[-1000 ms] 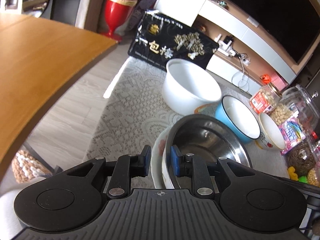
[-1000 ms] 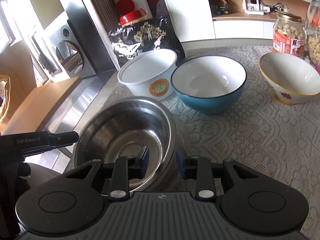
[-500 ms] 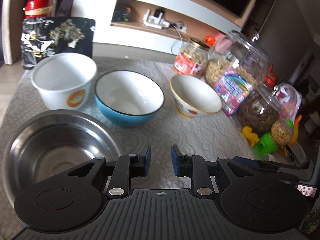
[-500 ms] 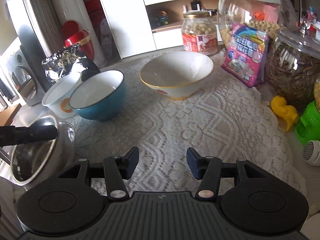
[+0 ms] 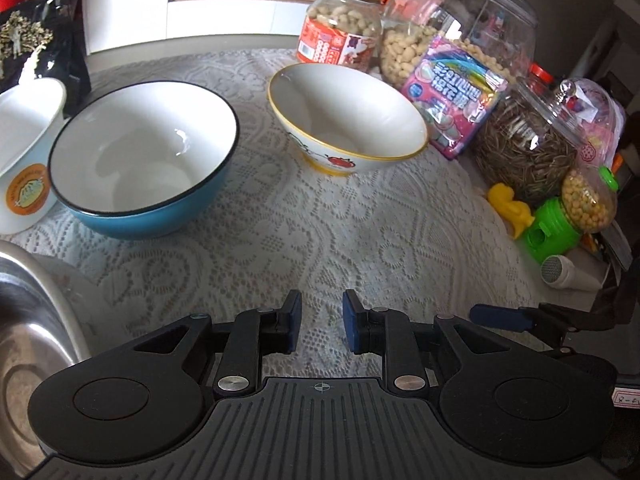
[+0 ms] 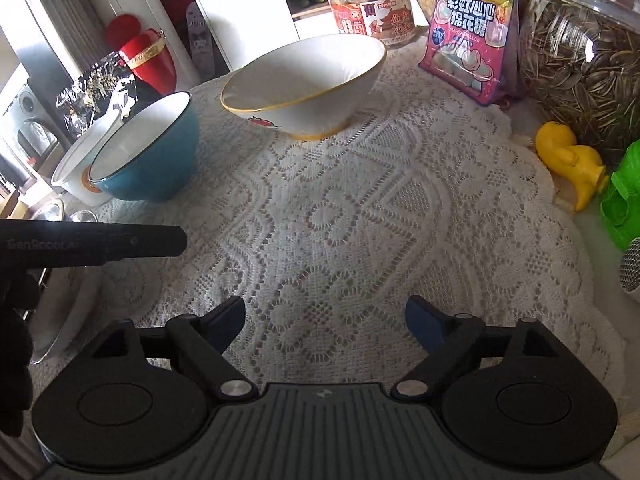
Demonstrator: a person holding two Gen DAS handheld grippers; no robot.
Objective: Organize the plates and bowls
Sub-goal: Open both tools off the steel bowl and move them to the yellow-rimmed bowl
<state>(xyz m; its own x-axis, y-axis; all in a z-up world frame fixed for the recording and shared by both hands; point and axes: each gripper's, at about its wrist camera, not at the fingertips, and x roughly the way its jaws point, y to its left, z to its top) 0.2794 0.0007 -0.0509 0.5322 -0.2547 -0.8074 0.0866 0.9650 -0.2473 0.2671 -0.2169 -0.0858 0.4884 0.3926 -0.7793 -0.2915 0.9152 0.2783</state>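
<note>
Left gripper [image 5: 320, 326] low in the centre of the left wrist view, blue-padded fingers [image 5: 294, 312] parted by a narrow gap, nothing between them, hovering over the white lace tablecloth [image 5: 320, 232]. Blue bowl [image 5: 140, 160] at middle left: white inside, thin black rim, glossy blue outside, upright and empty. White tub-shaped bowl [image 5: 24, 148] with an orange round label at the far left edge, just beside the blue one, whether touching cannot be told. Cream bowl [image 5: 344, 116] with a yellow rim and a red tomato print upper centre, flared, standing apart from the blue bowl. Steel bowl [image 5: 28, 328] cut off at lower left, shiny grey. Peanut jar [image 5: 340, 26], pink marshmallow bag [image 5: 456, 96] and seed jar [image 5: 524, 140] ranged along the upper right. Right gripper [image 6: 325, 320] at the bottom centre of the right wrist view, spread wide, empty, above bare lace. Cream bowl [image 6: 304, 80] upper centre, tomato print facing the lens. Blue bowl [image 6: 152, 152] at middle left, with the white tub-shaped bowl [image 6: 80, 168] close behind it. Black body of the left gripper [image 6: 92, 242] reaching in from the left edge. Yellow duck toy [image 6: 568, 160] at right, near the seed jar [image 6: 584, 56].
</note>
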